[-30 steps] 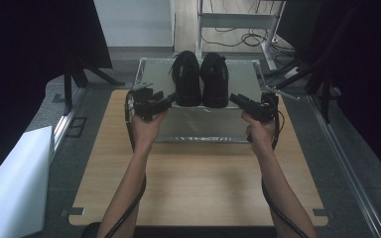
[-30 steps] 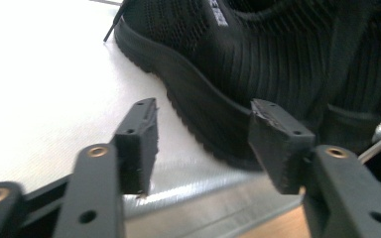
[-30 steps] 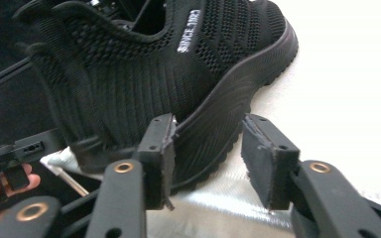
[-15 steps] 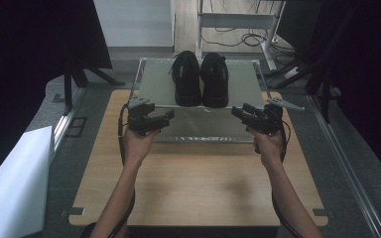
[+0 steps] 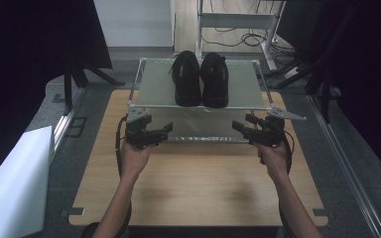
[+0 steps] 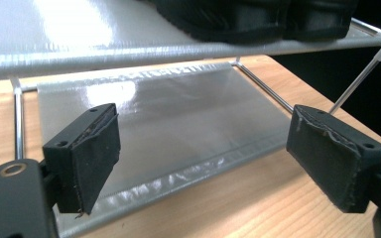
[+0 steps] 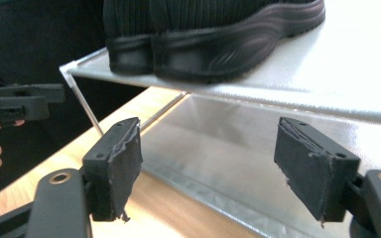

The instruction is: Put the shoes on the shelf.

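Note:
Two black shoes stand side by side on the top shelf of a low metal rack, heels toward me. My left gripper hovers in front of the rack's left end, and my right gripper in front of its right end. Both have just been opening their jaws, with nothing between them. In the left gripper view the gripper faces the bare lower shelf, below the shoe soles. In the right gripper view the gripper looks under the shoes at the lower shelf.
The rack stands at the far end of a wooden table. A white board lies left of the table and a metal rail runs along its right. Black screens stand on both sides. My left gripper shows far left in the right gripper view.
Both hands have drawn back from beside the shoes toward the near side of the table and sunk lower. Both grippers' jaws stand wider apart than before.

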### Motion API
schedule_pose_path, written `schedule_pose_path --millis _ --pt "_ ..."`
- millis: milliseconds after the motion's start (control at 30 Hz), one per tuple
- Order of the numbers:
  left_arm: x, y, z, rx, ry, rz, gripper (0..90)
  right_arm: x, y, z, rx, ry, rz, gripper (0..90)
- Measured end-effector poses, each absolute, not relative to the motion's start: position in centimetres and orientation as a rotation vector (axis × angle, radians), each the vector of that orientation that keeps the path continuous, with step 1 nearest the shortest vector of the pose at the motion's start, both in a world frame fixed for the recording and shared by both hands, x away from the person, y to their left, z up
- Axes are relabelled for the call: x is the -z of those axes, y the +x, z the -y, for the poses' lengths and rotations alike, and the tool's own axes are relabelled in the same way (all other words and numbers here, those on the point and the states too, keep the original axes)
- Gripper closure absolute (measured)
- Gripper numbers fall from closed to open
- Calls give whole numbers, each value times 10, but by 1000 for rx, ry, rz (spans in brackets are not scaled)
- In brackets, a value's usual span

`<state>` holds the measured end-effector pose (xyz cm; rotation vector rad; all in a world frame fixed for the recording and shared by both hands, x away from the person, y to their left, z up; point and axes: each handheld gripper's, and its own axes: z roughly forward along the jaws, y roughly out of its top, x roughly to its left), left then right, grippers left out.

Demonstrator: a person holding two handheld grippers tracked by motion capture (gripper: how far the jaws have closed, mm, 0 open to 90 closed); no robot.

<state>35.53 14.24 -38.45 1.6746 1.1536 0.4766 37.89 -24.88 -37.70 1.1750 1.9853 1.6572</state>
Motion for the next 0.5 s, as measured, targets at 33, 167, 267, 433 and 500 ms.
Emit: schedule_pose_path --millis 33,167,267,433,500 --pt "386 353 -143 -478 1676 -1154 119 379 377 249 -1648 1172 -1992 243" --pt "392 345 -145 -492 1702 -1141 52 386 370 251 -1610 1162 -2024 189" --pt "396 339 -145 -515 1731 -1132 0 393 364 253 -1562 1146 -2058 152" --pt "402 327 -145 -553 1788 -1114 0 404 353 257 -1498 1123 -2111 137" --pt "404 322 -144 -560 1807 -1108 0 408 349 260 -1473 1110 -2131 129"
